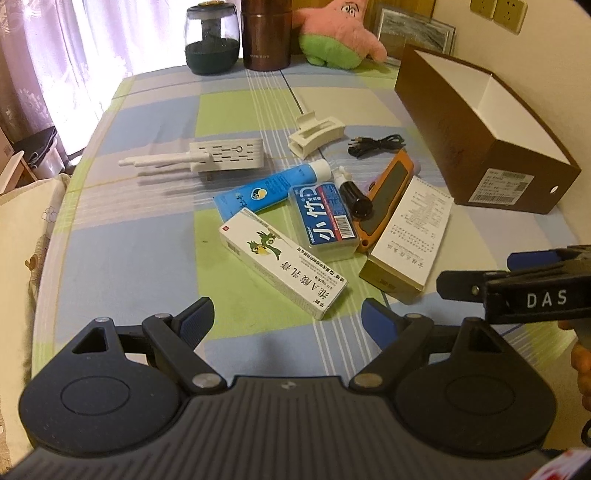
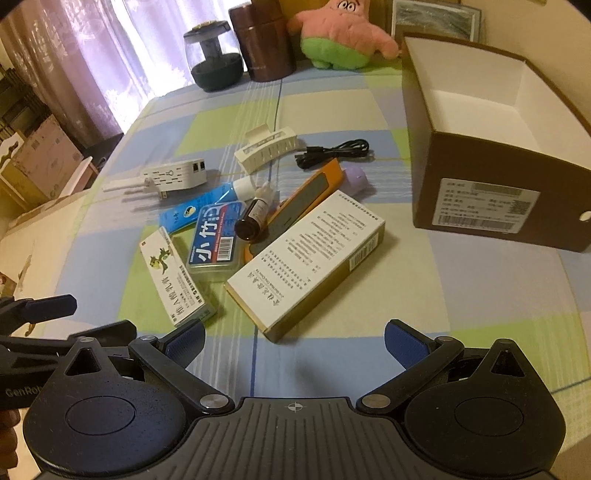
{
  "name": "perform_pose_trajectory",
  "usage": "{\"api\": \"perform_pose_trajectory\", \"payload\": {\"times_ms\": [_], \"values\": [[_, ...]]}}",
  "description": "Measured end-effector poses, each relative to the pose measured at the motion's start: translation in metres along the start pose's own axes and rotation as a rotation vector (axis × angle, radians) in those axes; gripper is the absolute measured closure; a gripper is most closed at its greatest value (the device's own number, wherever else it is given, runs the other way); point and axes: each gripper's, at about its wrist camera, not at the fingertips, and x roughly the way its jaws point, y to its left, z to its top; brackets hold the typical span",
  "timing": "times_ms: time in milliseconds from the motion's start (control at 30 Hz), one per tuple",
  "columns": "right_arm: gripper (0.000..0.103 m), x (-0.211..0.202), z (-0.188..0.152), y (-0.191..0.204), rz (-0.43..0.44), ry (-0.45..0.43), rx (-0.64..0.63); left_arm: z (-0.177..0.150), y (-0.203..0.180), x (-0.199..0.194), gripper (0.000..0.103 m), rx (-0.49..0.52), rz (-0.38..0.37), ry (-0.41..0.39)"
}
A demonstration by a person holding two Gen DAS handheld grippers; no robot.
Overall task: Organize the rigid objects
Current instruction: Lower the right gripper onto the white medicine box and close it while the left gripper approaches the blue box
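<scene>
A pile of small items lies mid-table: a white ointment carton (image 1: 282,267) (image 2: 173,282), a clear blue-labelled case (image 1: 325,221) (image 2: 214,240), a blue tube (image 1: 266,188) (image 2: 207,203), a dark dropper bottle (image 1: 354,197) (image 2: 255,214), an orange-edged flat tool (image 1: 388,195) (image 2: 306,195) and a gold-sided white box (image 1: 410,236) (image 2: 306,262). A white router (image 1: 207,160) (image 2: 166,177), a white clip (image 1: 314,136) (image 2: 266,149) and a black cable (image 1: 376,146) (image 2: 336,151) lie behind. My left gripper (image 1: 288,321) and right gripper (image 2: 295,343) both stand open and hold nothing, near the front edge.
An open brown cardboard box (image 1: 476,155) (image 2: 491,177) with a white inside stands at the right. At the far edge stand a glass jar (image 1: 212,37), a brown canister (image 1: 266,33) and a pink plush star (image 1: 340,33). A purple thing (image 2: 354,179) peeks from behind the orange tool.
</scene>
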Motion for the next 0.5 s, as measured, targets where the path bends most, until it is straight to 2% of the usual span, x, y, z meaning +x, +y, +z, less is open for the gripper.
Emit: {"api": "perform_pose_trajectory", "payload": {"times_ms": [500], "values": [[0.002,0.047,0.040,-0.009,-0.013,0.028,0.055,0.023,0.002,0.042,0.018,-0.030,0.016,0.045]]}}
